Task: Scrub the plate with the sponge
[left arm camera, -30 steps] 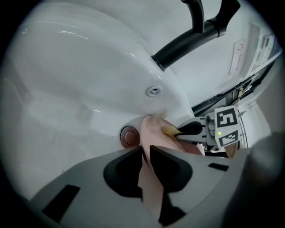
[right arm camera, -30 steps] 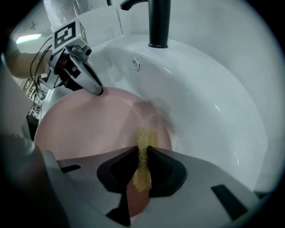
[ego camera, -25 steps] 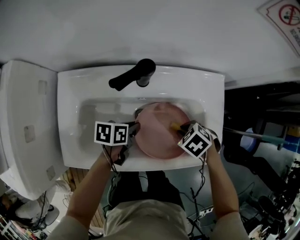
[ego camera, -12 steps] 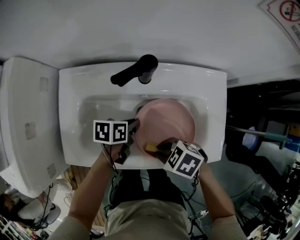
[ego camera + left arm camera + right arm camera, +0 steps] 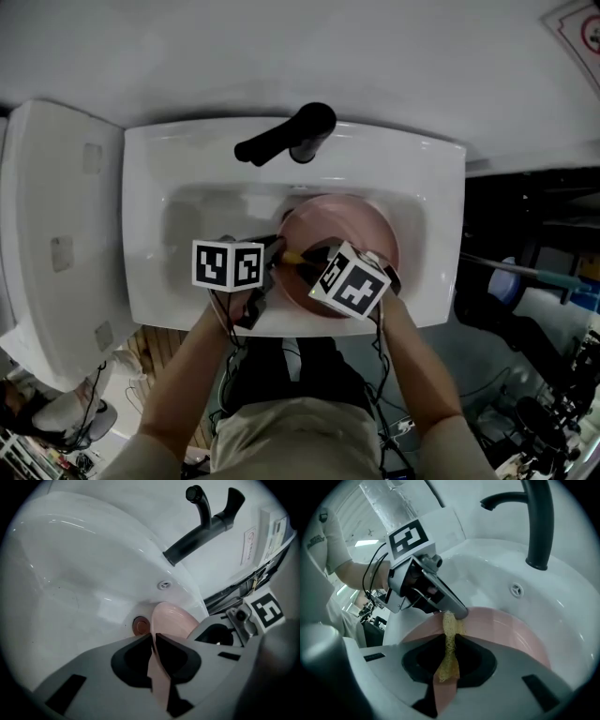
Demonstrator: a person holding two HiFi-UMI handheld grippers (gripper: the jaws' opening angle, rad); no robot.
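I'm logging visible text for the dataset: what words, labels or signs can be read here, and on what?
No text is legible.
Wall sign: red prohibition symbol, words too small.
Wall label: blurred.
Sleeve print: too small to read.

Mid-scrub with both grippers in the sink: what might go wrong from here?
1. The left gripper clamps only the rim of the plate; scrubbing pressure might lever it loose into the sink.
2. The sponge rubs right against the left gripper's fingers, so the right gripper may knock them.
3. The sponge is pinched as a thin strip and could pull out.
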